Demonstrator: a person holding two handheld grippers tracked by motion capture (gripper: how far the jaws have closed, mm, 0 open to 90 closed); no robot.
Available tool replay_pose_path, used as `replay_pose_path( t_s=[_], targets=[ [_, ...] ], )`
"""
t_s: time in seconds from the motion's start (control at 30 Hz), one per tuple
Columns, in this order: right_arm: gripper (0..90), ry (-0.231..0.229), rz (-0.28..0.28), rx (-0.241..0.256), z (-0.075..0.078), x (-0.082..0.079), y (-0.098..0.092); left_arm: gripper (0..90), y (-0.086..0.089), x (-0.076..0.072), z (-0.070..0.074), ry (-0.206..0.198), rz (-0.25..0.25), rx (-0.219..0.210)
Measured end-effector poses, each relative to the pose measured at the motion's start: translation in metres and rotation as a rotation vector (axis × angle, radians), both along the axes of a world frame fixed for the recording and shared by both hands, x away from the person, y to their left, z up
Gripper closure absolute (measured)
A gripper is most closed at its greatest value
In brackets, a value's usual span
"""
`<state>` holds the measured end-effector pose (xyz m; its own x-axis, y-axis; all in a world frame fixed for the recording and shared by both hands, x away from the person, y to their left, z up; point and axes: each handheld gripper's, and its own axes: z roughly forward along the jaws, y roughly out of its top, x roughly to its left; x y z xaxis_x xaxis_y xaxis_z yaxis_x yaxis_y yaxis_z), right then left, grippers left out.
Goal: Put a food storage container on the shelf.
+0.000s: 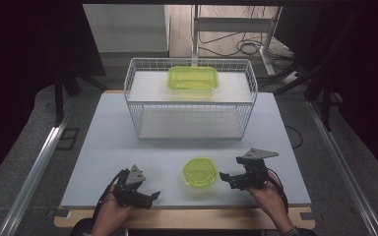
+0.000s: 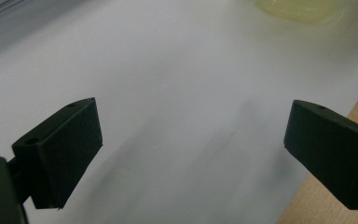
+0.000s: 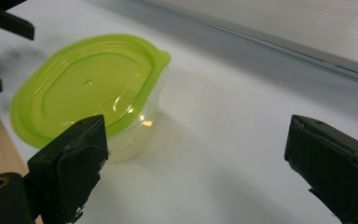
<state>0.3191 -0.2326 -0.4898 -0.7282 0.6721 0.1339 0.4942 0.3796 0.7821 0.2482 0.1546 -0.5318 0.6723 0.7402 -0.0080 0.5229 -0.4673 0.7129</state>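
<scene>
high view: round tub (image 1: 200,172) with green lid sits on the table (image 1: 108,147) near its front edge, between both grippers. right gripper (image 1: 225,178) is just beside it, jaws apart; left gripper (image 1: 153,196) lies farther off, jaws apart. wire basket (image 1: 189,98) behind holds another tub (image 1: 193,78).

left gripper view: jaws wide open over bare table; a blurred pale shape, probably the tub (image 2: 303,9), at top.

right gripper view: open jaws, the tub (image 3: 86,91) near the left one, not held.

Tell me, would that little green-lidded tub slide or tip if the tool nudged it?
The tub looks like thin clear plastic and seems empty, so probably light and apt to slide on the smooth table. It sits low and wide, so tipping seems unlikely. Its walls may flex if squeezed.
</scene>
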Motion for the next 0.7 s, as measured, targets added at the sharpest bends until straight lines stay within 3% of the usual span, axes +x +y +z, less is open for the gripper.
replay_pose_path(
  t_s=[0.13, 0.23, 0.37, 0.6, 0.67, 0.7],
  targets=[
    [6.3, 0.015, 0.028, -0.011, 0.001, 0.001, 0.003, 4.0, 0.0, 0.0, 0.0, -0.001, -0.001, 0.003],
    [6.4, 0.067, 0.047, 0.031, 0.003, 0.003, 0.006, 3.9, -0.001, 0.0, 0.0, -0.003, -0.002, 0.007],
    [6.3, 0.092, 0.042, 0.074, 0.003, 0.005, 0.01, 3.9, -0.001, 0.0, 0.0, -0.004, -0.002, 0.005],
    [6.2, 0.149, 0.03, 0.101, 0.006, 0.011, 0.017, 3.9, -0.001, -0.001, 0.0, -0.007, -0.001, 0.006],
    [9.3, 0.165, 0.035, 0.089, 0.007, 0.013, 0.02, 3.9, -0.001, -0.001, 0.0, -0.007, -0.001, 0.006],
    [16.0, 0.176, 0.038, 0.082, 0.008, 0.014, 0.021, 3.9, -0.001, -0.001, 0.0, -0.006, -0.001, 0.007]
  ],
)
